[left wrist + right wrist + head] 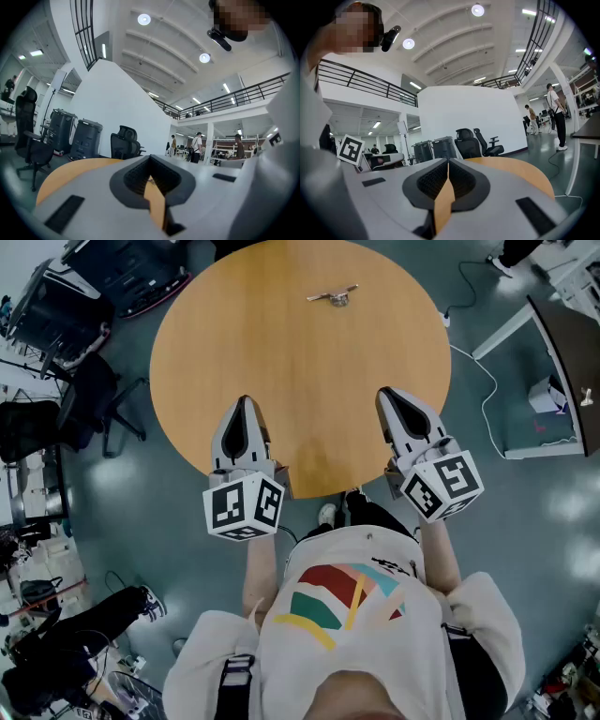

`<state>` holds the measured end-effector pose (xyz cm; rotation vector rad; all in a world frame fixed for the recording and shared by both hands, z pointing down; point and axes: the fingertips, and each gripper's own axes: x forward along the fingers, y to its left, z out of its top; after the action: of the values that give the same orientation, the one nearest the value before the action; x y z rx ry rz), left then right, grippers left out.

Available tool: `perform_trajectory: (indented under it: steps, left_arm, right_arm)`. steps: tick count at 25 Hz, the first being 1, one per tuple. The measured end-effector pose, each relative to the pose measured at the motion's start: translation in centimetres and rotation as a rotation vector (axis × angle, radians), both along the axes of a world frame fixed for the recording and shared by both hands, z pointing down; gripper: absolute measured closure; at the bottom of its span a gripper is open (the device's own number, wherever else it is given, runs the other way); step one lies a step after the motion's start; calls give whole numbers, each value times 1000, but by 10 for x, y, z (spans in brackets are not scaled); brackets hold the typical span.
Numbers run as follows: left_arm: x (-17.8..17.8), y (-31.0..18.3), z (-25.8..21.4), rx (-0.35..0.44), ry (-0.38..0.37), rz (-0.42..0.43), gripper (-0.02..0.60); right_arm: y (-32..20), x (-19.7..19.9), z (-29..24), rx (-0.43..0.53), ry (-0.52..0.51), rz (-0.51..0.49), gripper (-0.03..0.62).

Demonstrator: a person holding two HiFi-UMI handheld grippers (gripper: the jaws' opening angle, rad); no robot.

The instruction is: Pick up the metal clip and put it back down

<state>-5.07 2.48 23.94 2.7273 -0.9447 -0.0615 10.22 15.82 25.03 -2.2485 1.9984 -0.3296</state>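
Over the near edge of the round wooden worktop, in the head view, the left hand-held gripper and the right hand-held gripper are held level and side by side, apart from each other, both pointed toward the far side. A marker cube is carried at the rear of each. The metal clip is seen lying flat near the far edge of the worktop, well apart from both hand-held grippers and roughly between their lines. A pale sweatshirt with coloured stripes fills the bottom of the picture, a black office chair stands on the floor at the left, and a white cable is trailed across the floor at the right. In the left gripper view, the jaws are brought together at their tips with nothing gripped between them; the worktop's wood is seen through the narrow wedge below the pads, and two dark grey bins are set against a white wall beyond. In the right gripper view, the jaws are likewise closed pad to pad and nothing is held; a standing person is seen at the far right.
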Motion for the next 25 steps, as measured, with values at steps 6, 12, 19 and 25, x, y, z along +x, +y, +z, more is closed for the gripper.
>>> perform_trajectory:
  steps: [6,12,19,25]
  left_arm:
    - [70,-30,-2,25,-35,-34,538]
    - [118,-35,-2,59,-77,-64,538]
    - [119,-84,13,34,-86,-77,538]
    - [138,-137,36,-12,-59,-27,538]
  right_arm:
    - [-32,74,4,16,-53,-30,580]
    - [-56,146,24,-4,-78,-10,579]
    - [-121,155,48,-82,-27,7,430]
    - [-196,174,90,-245,6,-7,425]
